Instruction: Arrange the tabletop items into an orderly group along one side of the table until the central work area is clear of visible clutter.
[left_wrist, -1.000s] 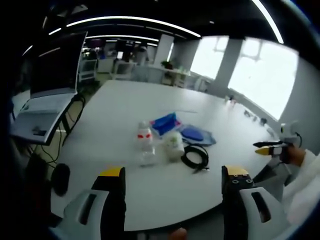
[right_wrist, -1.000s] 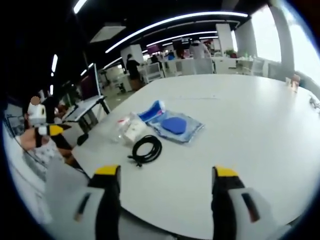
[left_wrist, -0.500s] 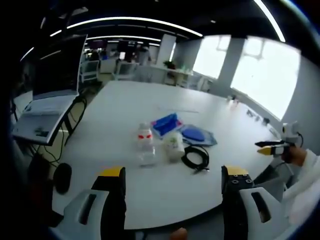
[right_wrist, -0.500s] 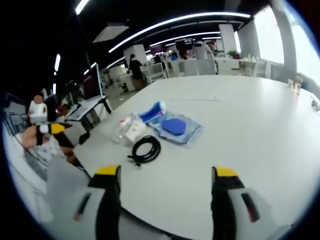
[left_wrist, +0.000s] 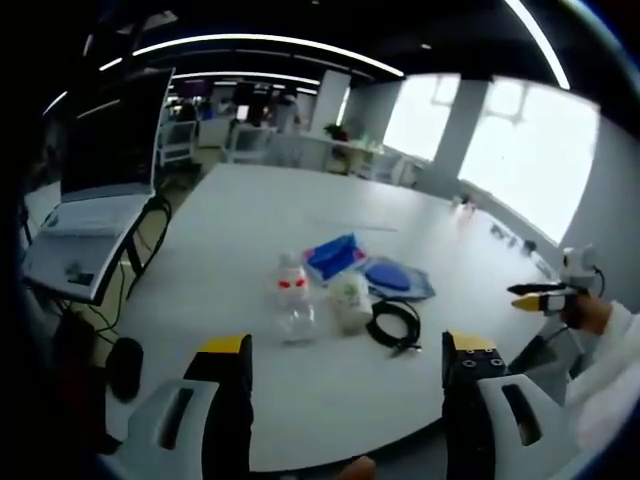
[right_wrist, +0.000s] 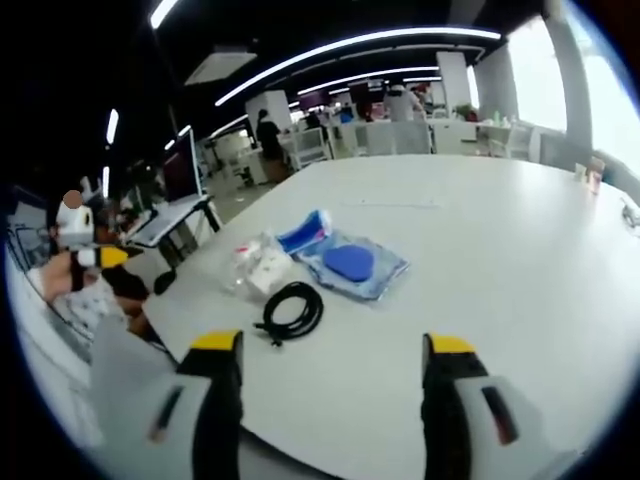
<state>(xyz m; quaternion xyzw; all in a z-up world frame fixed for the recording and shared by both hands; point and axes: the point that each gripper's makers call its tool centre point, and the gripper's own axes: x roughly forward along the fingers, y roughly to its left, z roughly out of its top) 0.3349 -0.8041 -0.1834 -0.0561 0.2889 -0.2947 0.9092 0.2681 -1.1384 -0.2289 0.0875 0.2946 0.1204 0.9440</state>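
Left tool (left_wrist: 345, 355) at the near edge of the white worktop (left_wrist: 240, 210), yellow-tipped jaws set wide apart, nothing between them, held above the surface. Right tool (right_wrist: 330, 358) likewise: jaws wide, nothing held, over the near rim of the worktop (right_wrist: 500, 260). Beyond the jaws, a small cluster of items sits together near the middle of the worktop. Nearest in the left gripper view: a coiled black cable (left_wrist: 394, 326) lying flat, just right of a small pale bottle with green marks (left_wrist: 349, 298). Left of that, a clear plastic bottle (left_wrist: 294, 302) with a red label, upright. In the right gripper view the black cable (right_wrist: 290, 311) lies nearest the jaws, with the clear plastic bottle (right_wrist: 243, 266) and the pale bottle (right_wrist: 268, 267) just behind it to the left; whether they touch each other I cannot tell. Behind these, a clear flat bag holding a round blue pad (left_wrist: 393, 278), and beside it a blue packet (left_wrist: 333, 254) tilted up at one end; same pair in the right gripper view, blue pad (right_wrist: 349, 263) and blue packet (right_wrist: 306, 232), close together. The right tool comes into the left gripper view at far right (left_wrist: 538, 296), held in a hand with a white sleeve. Left of the worktop, an open laptop (left_wrist: 95, 190) on a separate stand. Far side: bright windows, desks, ceiling light strips.
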